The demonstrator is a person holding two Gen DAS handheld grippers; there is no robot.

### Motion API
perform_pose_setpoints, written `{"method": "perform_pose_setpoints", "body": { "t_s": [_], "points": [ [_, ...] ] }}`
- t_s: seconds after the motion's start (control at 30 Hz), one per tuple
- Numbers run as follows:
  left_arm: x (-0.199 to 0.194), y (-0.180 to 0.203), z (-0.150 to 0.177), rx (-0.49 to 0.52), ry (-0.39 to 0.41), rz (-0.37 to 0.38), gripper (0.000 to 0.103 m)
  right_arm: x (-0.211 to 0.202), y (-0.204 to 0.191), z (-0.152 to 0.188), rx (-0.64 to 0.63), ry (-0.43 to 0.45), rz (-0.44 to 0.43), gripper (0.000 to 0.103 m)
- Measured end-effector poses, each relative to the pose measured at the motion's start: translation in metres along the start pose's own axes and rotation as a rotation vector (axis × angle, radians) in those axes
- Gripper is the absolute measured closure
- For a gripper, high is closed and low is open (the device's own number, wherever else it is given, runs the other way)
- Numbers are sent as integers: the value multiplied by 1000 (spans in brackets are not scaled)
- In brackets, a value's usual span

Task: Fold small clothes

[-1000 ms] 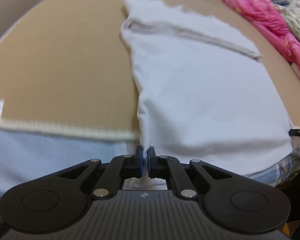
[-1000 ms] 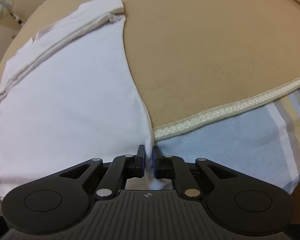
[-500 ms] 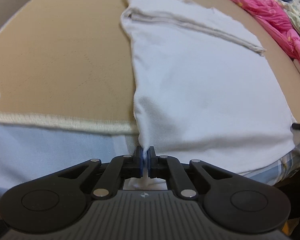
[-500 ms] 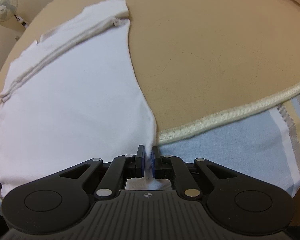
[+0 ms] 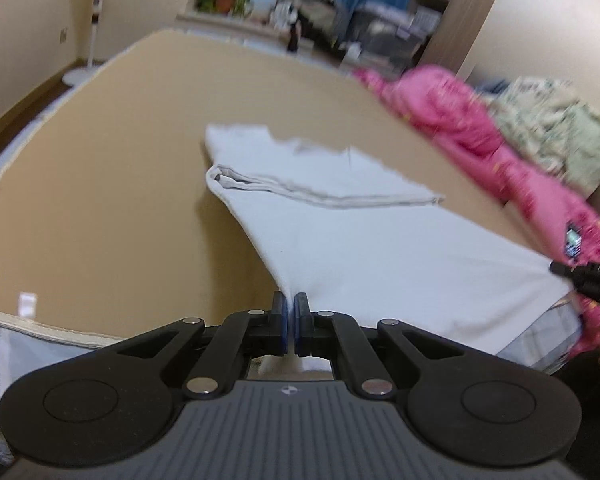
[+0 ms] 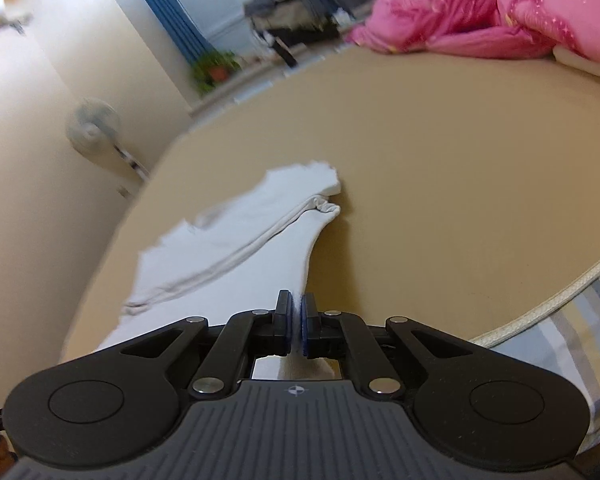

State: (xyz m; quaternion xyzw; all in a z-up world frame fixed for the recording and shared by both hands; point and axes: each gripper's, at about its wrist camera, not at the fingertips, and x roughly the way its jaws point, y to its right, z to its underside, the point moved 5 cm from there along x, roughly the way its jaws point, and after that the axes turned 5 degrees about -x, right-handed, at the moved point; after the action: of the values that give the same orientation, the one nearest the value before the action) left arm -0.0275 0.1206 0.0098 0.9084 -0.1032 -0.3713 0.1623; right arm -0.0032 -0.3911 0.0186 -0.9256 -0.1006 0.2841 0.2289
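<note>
A white garment (image 5: 380, 248) lies on a tan bed cover (image 5: 100, 200), its far part folded over with a seam across it. My left gripper (image 5: 291, 308) is shut on the garment's near left corner and holds it raised. My right gripper (image 6: 296, 312) is shut on the near right corner of the same garment (image 6: 236, 248). The near edge is stretched between both grippers, lifted off the cover. The right gripper's tip (image 5: 580, 274) shows at the right edge of the left wrist view.
A pink quilt (image 5: 480, 128) and a pale floral bundle (image 5: 556, 128) lie along the bed's far right side. A standing fan (image 6: 94, 124) is beside the bed. A striped sheet (image 6: 580, 344) hangs over the near bed edge. Shelves and blue curtains stand behind.
Both grippers have lifted and tilted up with the garment's near corners. The views now look across the bed into the room instead of down on the garment.
</note>
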Motion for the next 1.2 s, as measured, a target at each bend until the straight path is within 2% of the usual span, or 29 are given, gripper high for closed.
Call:
{"method": "perform_pose_setpoints", "body": {
  "t_s": [0.1, 0.17, 0.27, 0.37, 0.43, 0.53, 0.63, 0.73, 0.8, 0.87, 0.97, 1.03, 1.2],
  "points": [
    [-47, -8, 0, -75, 37, 66, 101, -45, -5, 2, 2, 73, -53, 99],
    [-82, -11, 1, -105, 69, 120, 101, -79, -1, 2, 78, 118, -119, 99],
    [-110, -14, -2, -133, 92, 188, 101, -104, 6, -1, 117, 149, -153, 100],
    [-88, -18, -16, -140, 68, 177, 100, -84, 14, -16, 115, 122, -155, 99],
    [-47, -28, -32, -152, 28, 141, 100, -46, 20, -27, 98, 89, -114, 99],
    [34, -50, -62, -164, -51, 60, 100, 37, 32, -50, 49, 12, -49, 99],
    [99, -72, -88, -181, -123, 24, 100, 117, 45, -62, -7, -100, 33, 99],
    [143, -84, -97, -180, -157, -1, 100, 163, 54, -59, -36, -178, 88, 99],
    [162, -94, -88, -200, -182, -16, 100, 180, 59, -50, -56, -194, 105, 99],
    [174, -105, -77, -226, -218, -42, 99, 188, 63, -39, -27, -221, 133, 99],
    [171, -103, -80, -189, -194, -25, 98, 189, 57, -30, -27, -220, 129, 98],
    [167, -105, -82, -167, -180, -24, 86, 192, 57, -29, -58, -221, 151, 96],
    [145, -130, -86, -255, -115, -48, 70, 181, 77, -43, 30, -138, 188, 91]
  ]
}}
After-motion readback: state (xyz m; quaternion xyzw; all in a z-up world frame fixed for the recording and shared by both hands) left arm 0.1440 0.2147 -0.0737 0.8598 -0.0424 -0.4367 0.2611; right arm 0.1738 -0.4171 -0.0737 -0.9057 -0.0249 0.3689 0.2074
